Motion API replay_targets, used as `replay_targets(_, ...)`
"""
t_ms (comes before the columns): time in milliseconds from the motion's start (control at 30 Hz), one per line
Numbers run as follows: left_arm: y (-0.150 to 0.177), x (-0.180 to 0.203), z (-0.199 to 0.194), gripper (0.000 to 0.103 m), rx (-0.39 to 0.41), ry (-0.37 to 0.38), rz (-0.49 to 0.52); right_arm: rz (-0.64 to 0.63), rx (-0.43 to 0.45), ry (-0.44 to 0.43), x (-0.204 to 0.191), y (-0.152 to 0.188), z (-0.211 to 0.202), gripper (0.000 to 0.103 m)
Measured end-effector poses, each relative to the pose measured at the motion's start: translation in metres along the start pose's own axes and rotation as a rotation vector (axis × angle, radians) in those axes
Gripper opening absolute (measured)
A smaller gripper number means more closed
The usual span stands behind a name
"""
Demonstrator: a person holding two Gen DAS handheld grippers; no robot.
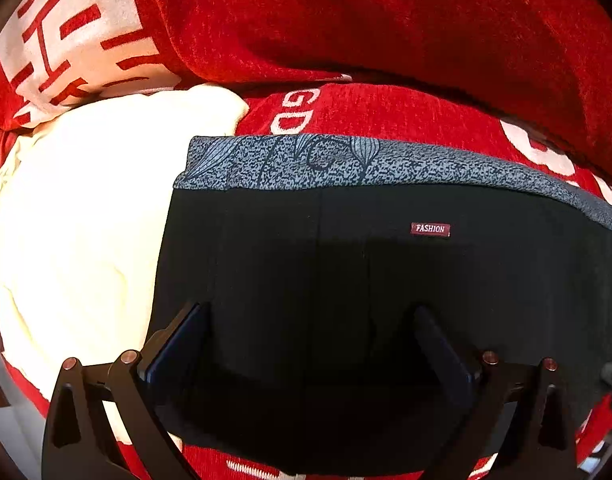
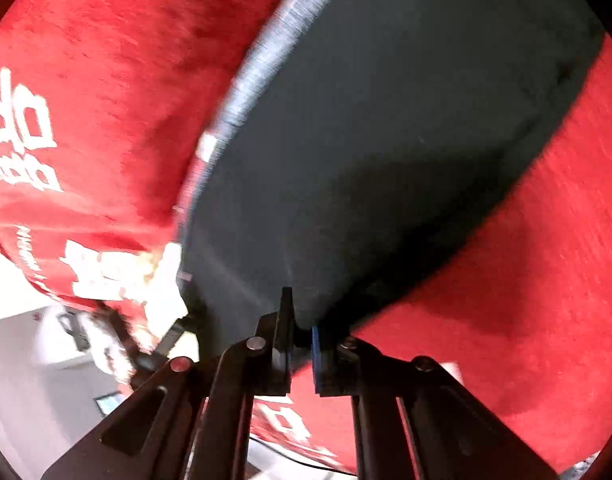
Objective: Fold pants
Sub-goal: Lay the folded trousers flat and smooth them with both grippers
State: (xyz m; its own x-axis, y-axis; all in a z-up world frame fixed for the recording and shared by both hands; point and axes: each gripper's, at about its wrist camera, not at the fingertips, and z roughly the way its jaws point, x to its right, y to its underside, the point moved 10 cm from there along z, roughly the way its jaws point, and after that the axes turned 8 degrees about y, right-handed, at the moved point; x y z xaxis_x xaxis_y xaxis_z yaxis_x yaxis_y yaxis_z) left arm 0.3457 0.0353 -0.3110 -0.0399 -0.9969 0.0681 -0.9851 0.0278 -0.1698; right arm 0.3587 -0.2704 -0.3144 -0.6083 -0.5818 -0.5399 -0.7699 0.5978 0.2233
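Black pants (image 1: 346,280) with a grey patterned waistband (image 1: 346,160) and a small red "FASHION" label (image 1: 430,229) lie flat on a red blanket. My left gripper (image 1: 310,320) points steeply down over them, open wide, with one finger near the pants' left edge and nothing pinched. In the blurred right wrist view the same pants (image 2: 366,140) stretch away, the grey waistband (image 2: 258,64) along their left side. My right gripper (image 2: 302,332) is shut on the near edge of the black fabric, which runs down between its fingers.
The red blanket (image 1: 386,20) with white lettering covers the surface and bunches up behind the pants. A cream cloth (image 1: 86,220) lies against the pants' left side. In the right wrist view the blanket (image 2: 106,80) drops off to a pale floor (image 2: 26,340) at lower left.
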Motion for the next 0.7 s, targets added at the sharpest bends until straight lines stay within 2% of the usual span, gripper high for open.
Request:
replay_targets(100,0.004,0.004,-0.009,0.103,-0.017,-0.045,0.011,0.005,-0.004,-0.034,-0.002,-0.002,-0.001,0.008)
replay_targets(167,0.007,0.015,-0.018,0.103,-0.009,-0.059,0.05,-0.016,-0.024,-0.017,-0.003,0.0,-0.009,0.013)
replay_targets(267,0.01,0.041,-0.033,0.103,0.005,-0.045,0.097,-0.051,-0.015,0.003,0.01,-0.005,-0.035,0.013)
replay_targets(400,0.017,0.094,-0.047,0.103,0.014,0.018,0.161,-0.05,0.086,0.072,0.04,-0.032,-0.083,0.013)
replay_targets(500,0.024,0.14,-0.045,0.103,-0.002,0.063,0.191,0.017,0.198,0.12,0.081,-0.069,-0.127,0.013)
replay_targets(600,0.032,0.177,-0.032,0.103,-0.027,0.08,0.198,0.091,0.289,0.149,0.125,-0.108,-0.165,0.013)
replay_targets(700,0.051,0.191,-0.009,0.103,-0.087,0.052,0.186,0.177,0.34,0.148,0.167,-0.144,-0.19,0.014)
